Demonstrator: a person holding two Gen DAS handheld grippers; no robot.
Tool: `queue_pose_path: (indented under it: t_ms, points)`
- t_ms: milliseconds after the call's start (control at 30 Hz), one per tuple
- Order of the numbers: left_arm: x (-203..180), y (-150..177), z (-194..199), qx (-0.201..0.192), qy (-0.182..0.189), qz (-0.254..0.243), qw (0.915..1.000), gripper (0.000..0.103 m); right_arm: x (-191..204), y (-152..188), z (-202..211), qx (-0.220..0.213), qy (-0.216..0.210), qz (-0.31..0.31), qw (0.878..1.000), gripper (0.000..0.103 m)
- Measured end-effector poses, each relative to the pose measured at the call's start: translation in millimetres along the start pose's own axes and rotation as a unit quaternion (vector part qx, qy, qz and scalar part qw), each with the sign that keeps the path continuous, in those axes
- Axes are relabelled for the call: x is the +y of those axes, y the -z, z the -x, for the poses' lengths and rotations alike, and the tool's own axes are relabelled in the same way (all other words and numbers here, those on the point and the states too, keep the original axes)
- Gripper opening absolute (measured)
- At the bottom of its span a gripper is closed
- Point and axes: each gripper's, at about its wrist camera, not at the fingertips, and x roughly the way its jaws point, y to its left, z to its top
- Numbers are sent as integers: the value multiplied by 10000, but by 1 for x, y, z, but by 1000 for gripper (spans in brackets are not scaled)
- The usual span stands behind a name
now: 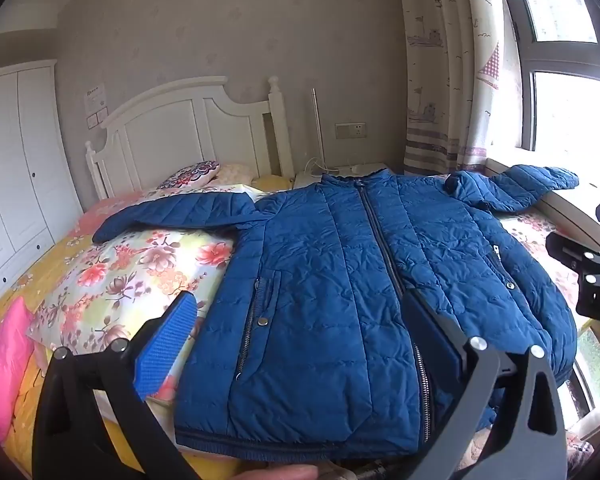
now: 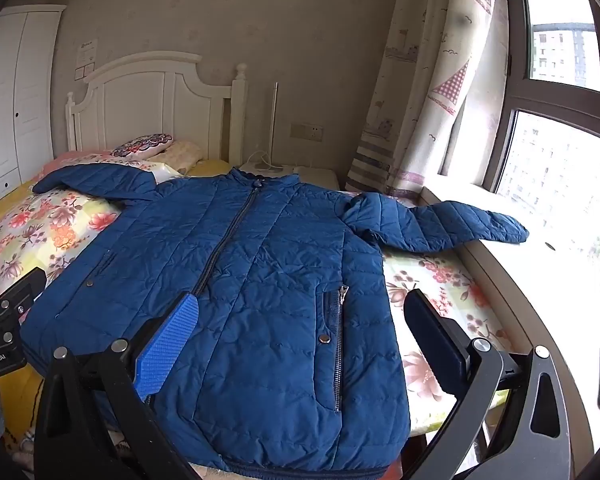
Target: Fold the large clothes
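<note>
A blue quilted zip jacket (image 1: 332, 280) lies flat, front up, on the bed, collar toward the headboard and both sleeves spread out. It also shows in the right wrist view (image 2: 260, 280). Its right sleeve (image 2: 440, 224) rests on the window sill. Its left sleeve (image 1: 172, 216) lies over a floral pillow. My left gripper (image 1: 300, 320) is open and empty above the jacket's lower left half. My right gripper (image 2: 300, 320) is open and empty above the lower right half, near the hem.
The floral pillow (image 1: 132, 276) and a pink cushion (image 1: 4, 356) lie left of the jacket. The white headboard (image 1: 188, 132) stands behind. A curtain (image 2: 420, 100), window (image 2: 560, 160) and sill (image 2: 540, 272) run along the right. A white wardrobe (image 1: 16, 168) stands far left.
</note>
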Motion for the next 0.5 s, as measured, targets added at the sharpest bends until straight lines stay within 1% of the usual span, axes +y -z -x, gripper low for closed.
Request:
queue_pose_path:
  t_ms: [500]
  points:
    - [0,0,0,-8,13,49,10000,101,2,1,0,-7,-31,20,10000,99]
